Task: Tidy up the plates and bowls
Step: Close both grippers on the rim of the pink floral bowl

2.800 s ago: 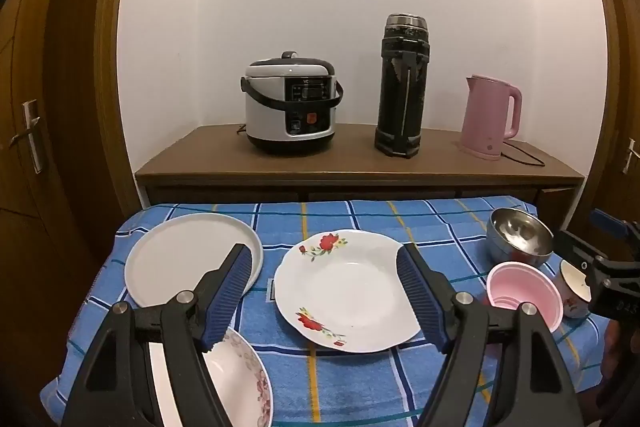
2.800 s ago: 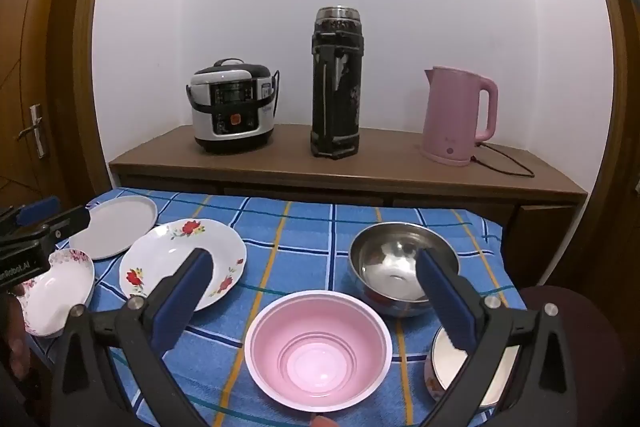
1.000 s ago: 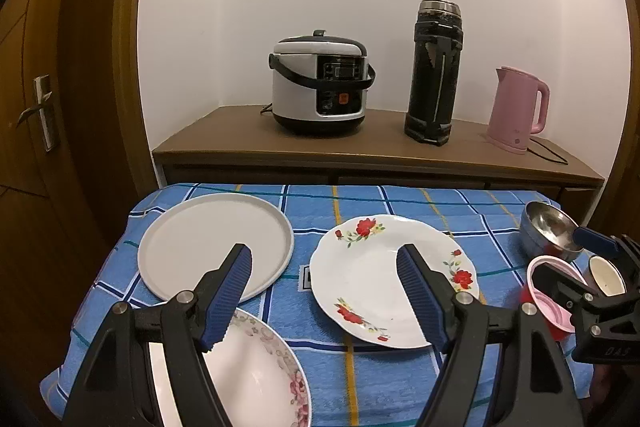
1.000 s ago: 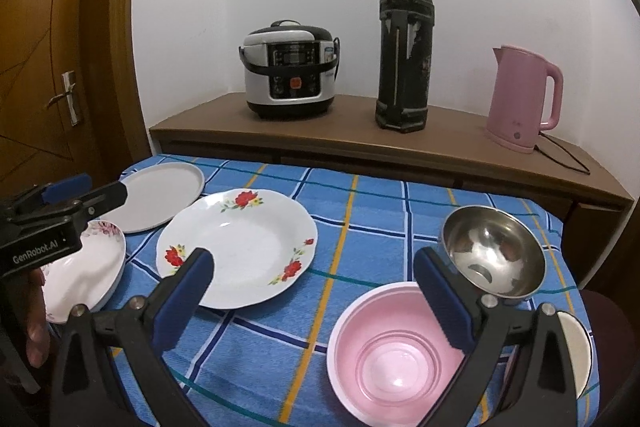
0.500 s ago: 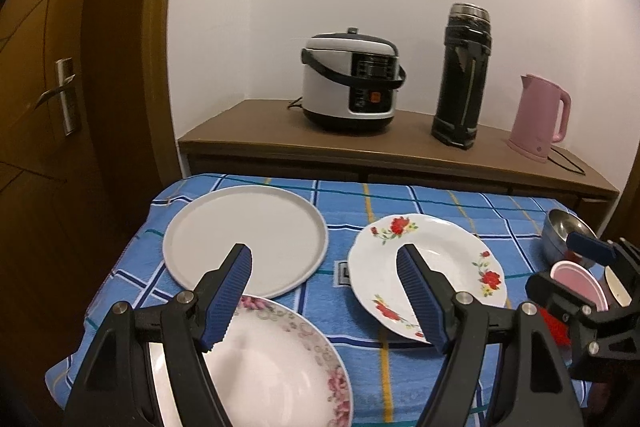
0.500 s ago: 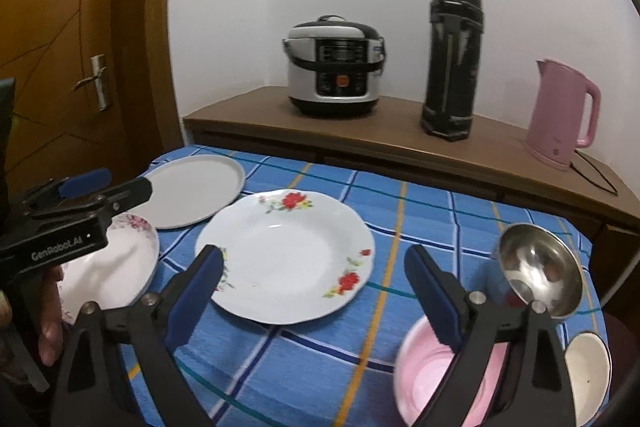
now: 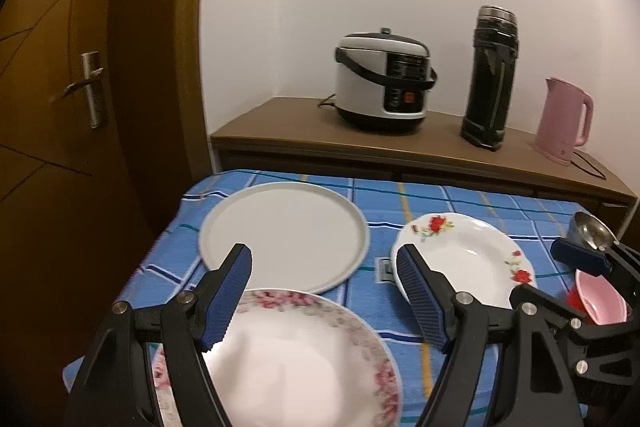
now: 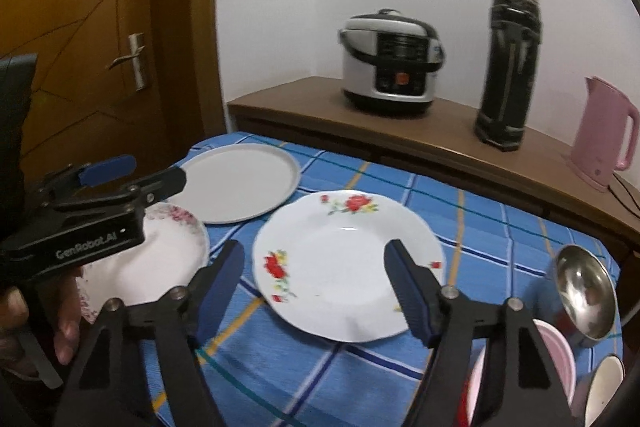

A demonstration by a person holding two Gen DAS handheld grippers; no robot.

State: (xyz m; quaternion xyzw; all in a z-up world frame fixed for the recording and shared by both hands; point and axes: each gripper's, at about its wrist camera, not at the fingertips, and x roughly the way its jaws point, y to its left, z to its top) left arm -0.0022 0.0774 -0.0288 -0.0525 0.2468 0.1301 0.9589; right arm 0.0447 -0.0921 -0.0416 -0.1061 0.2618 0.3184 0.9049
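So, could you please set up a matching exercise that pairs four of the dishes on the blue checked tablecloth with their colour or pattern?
Things:
1. Large flat round plate
2. Deep white plate at the table's middle
3. Plate under the left gripper
4. Shiny metal bowl

Descriptions:
A. Red flowers on the rim
B. Plain pale, no pattern
C. Silver, mirror-like
D. Faded pink roses on the rim

Pairs: 1-B, 2-A, 3-D, 4-C
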